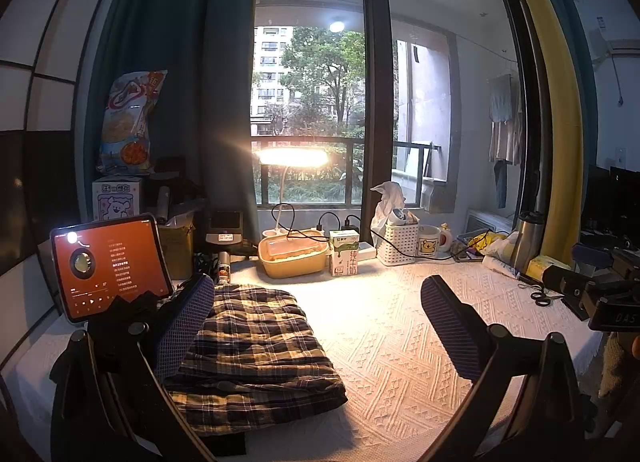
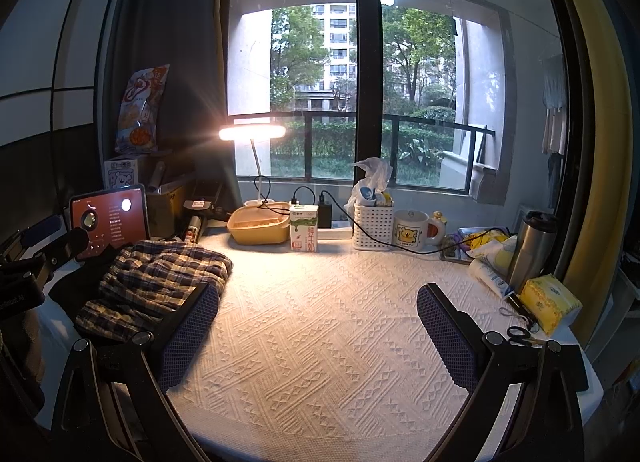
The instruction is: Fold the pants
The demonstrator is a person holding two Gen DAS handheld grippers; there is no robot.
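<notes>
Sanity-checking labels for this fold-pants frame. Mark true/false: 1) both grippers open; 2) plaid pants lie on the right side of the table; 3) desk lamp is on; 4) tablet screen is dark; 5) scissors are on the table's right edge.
1) True: the left gripper and right gripper both stand open, holding nothing.
2) False: the folded brown-and-navy plaid pants lie on the left side of the white textured tablecloth.
3) True: the white bar desk lamp glows.
4) False: the propped tablet shows a lit red music screen.
5) True: the black-handled scissors lie there.
</notes>
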